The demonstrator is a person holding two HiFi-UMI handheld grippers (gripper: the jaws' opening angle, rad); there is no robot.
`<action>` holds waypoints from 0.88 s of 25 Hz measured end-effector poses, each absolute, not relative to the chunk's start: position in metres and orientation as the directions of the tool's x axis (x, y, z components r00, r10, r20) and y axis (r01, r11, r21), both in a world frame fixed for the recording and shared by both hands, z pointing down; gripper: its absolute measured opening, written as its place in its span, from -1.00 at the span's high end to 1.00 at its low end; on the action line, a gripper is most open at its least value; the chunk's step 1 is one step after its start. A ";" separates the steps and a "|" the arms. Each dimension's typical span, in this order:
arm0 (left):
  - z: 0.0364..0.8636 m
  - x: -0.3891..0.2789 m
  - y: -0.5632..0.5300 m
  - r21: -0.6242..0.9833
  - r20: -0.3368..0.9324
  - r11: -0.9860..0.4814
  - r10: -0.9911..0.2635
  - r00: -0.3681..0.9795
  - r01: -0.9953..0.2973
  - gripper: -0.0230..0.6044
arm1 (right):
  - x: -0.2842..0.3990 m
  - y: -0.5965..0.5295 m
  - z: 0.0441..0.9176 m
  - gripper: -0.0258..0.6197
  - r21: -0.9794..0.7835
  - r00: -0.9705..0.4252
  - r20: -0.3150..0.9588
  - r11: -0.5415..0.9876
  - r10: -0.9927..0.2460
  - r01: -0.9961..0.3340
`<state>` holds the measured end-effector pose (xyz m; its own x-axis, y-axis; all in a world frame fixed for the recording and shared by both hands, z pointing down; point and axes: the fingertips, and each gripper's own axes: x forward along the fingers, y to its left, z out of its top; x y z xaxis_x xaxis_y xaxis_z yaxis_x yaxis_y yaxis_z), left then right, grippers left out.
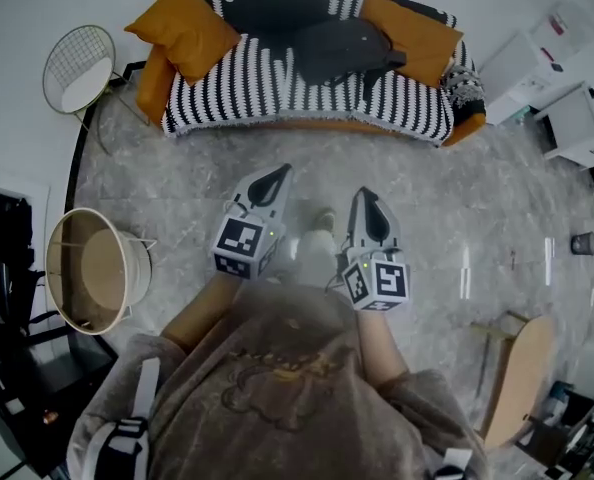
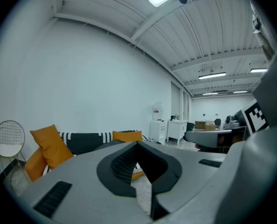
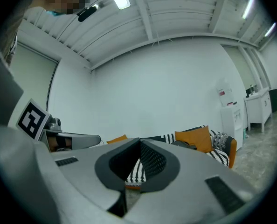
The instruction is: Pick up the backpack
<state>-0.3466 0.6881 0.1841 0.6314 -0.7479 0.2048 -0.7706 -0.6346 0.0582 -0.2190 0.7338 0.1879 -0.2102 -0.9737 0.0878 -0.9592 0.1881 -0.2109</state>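
Observation:
A dark grey backpack (image 1: 339,46) lies on a black-and-white striped sofa (image 1: 277,98), between two orange cushions (image 1: 183,28) (image 1: 413,34). Both grippers are held side by side in front of me over the floor, well short of the sofa. The left gripper (image 1: 278,174) is shut with nothing in it, and so is the right gripper (image 1: 365,196). In the left gripper view the shut jaws (image 2: 138,146) point toward the sofa (image 2: 85,141). In the right gripper view the shut jaws (image 3: 140,142) face the sofa, and the backpack (image 3: 185,144) shows just right of them.
A round wire side table (image 1: 79,68) stands left of the sofa. A round beige basket (image 1: 93,268) and a black rack (image 1: 7,268) are at my left. White cabinets (image 1: 577,118), a small dark cup (image 1: 583,243) and a wooden board (image 1: 522,368) are at the right.

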 end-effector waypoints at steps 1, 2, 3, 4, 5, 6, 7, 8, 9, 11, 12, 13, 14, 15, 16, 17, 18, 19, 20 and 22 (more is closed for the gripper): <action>0.184 -0.344 0.681 0.059 0.202 -0.637 -0.747 0.634 -0.769 0.93 | -0.216 0.727 0.189 0.92 -0.209 -0.206 0.089 0.183 -0.975 -0.960; 0.185 -0.342 0.674 0.058 0.199 -0.639 -0.745 0.637 -0.767 0.93 | -0.213 0.719 0.191 0.92 -0.207 -0.202 0.089 0.180 -0.975 -0.962; 0.185 -0.339 0.666 0.056 0.196 -0.641 -0.744 0.638 -0.765 0.93 | -0.211 0.712 0.192 0.92 -0.205 -0.199 0.089 0.178 -0.976 -0.963; 0.186 -0.337 0.658 0.053 0.195 -0.643 -0.744 0.639 -0.764 0.93 | -0.208 0.703 0.193 0.92 -0.204 -0.197 0.087 0.176 -0.976 -0.963; 0.186 -0.335 0.650 0.051 0.194 -0.644 -0.744 0.640 -0.764 0.93 | -0.206 0.695 0.193 0.92 -0.203 -0.197 0.085 0.177 -0.977 -0.963; 0.187 -0.332 0.641 0.049 0.194 -0.644 -0.744 0.640 -0.763 0.93 | -0.203 0.686 0.194 0.92 -0.202 -0.198 0.084 0.178 -0.977 -0.963; 0.188 -0.330 0.632 0.047 0.195 -0.644 -0.744 0.639 -0.764 0.93 | -0.200 0.677 0.195 0.92 -0.202 -0.198 0.082 0.178 -0.977 -0.963; 0.190 -0.327 0.624 0.047 0.197 -0.644 -0.743 0.639 -0.764 0.93 | -0.197 0.669 0.196 0.92 -0.203 -0.199 0.082 0.179 -0.977 -0.963; 0.191 -0.324 0.616 0.046 0.200 -0.644 -0.743 0.639 -0.763 0.93 | -0.193 0.661 0.197 0.92 -0.205 -0.198 0.082 0.178 -0.977 -0.962; 0.194 -0.317 0.600 0.046 0.205 -0.645 -0.741 0.639 -0.763 0.93 | -0.184 0.646 0.199 0.92 -0.208 -0.192 0.078 0.173 -0.978 -0.963; 0.195 -0.313 0.592 0.046 0.207 -0.646 -0.740 0.640 -0.762 0.93 | -0.180 0.638 0.200 0.92 -0.210 -0.188 0.073 0.169 -0.979 -0.963; 0.196 -0.309 0.583 0.048 0.209 -0.646 -0.740 0.640 -0.762 0.93 | -0.175 0.629 0.201 0.92 -0.212 -0.186 0.069 0.167 -0.980 -0.963; 0.196 -0.306 0.574 0.050 0.211 -0.645 -0.739 0.639 -0.763 0.93 | -0.171 0.619 0.201 0.92 -0.215 -0.185 0.068 0.167 -0.980 -0.962; 0.196 -0.302 0.564 0.051 0.214 -0.644 -0.740 0.638 -0.764 0.93 | -0.168 0.609 0.202 0.92 -0.218 -0.187 0.070 0.168 -0.980 -0.961; 0.196 -0.299 0.555 0.052 0.217 -0.642 -0.740 0.636 -0.765 0.92 | -0.165 0.599 0.201 0.92 -0.221 -0.189 0.072 0.169 -0.979 -0.961; 0.195 -0.295 0.546 0.053 0.219 -0.641 -0.741 0.635 -0.766 0.92 | -0.161 0.589 0.201 0.92 -0.224 -0.190 0.075 0.170 -0.979 -0.960; 0.194 -0.290 0.537 0.052 0.220 -0.640 -0.742 0.634 -0.767 0.93 | -0.156 0.580 0.200 0.92 -0.227 -0.192 0.078 0.171 -0.978 -0.959; 0.192 -0.285 0.529 0.051 0.221 -0.639 -0.742 0.633 -0.768 0.93 | -0.151 0.570 0.200 0.92 -0.230 -0.194 0.080 0.172 -0.978 -0.958; 0.192 -0.280 0.519 0.049 0.223 -0.637 -0.744 0.630 -0.769 0.93 | -0.146 0.561 0.200 0.92 -0.234 -0.197 0.081 0.173 -0.977 -0.957; 0.190 -0.271 0.501 0.050 0.228 -0.632 -0.746 0.625 -0.773 0.93 | -0.137 0.542 0.199 0.92 -0.243 -0.200 0.084 0.174 -0.976 -0.954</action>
<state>-0.2711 0.5005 0.1900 0.6254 -0.7461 0.2285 -0.7730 -0.6324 0.0503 -0.1366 0.5418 0.1989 -0.1998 -0.9762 0.0843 -0.9542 0.1743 -0.2430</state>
